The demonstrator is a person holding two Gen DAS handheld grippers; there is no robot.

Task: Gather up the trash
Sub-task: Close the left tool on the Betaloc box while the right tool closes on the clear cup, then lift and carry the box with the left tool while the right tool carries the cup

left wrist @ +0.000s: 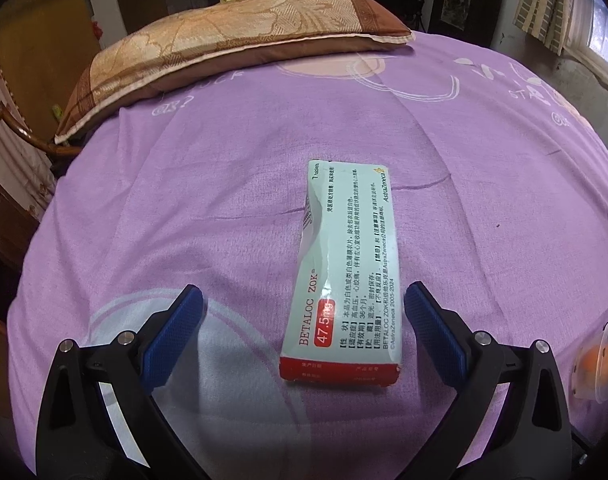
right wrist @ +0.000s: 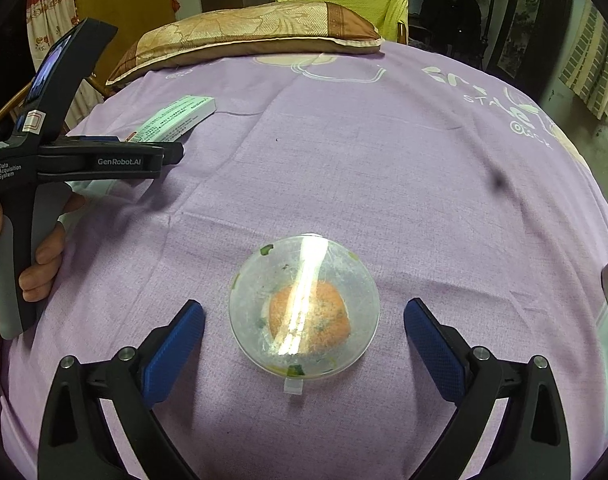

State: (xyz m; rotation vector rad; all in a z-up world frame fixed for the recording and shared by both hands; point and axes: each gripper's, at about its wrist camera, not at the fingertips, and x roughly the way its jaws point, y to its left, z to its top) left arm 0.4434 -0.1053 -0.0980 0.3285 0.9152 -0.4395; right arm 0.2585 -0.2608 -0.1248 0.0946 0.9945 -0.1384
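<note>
My left claw (left wrist: 304,320) is released, its blue pads either side of the near end of a white and red cardboard medicine box (left wrist: 344,276) lying flat on the purple bed sheet (left wrist: 183,200), not touching it. My right claw (right wrist: 304,332) is also wide, flanking a clear round plastic container (right wrist: 304,308) holding an orange lump. A brown patterned pillow (left wrist: 231,40) lies beyond.

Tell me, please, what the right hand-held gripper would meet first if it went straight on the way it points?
Most likely the clear plastic container with orange food inside, which lies between the open right hand-held gripper fingers on the purple bedsheet.
</note>
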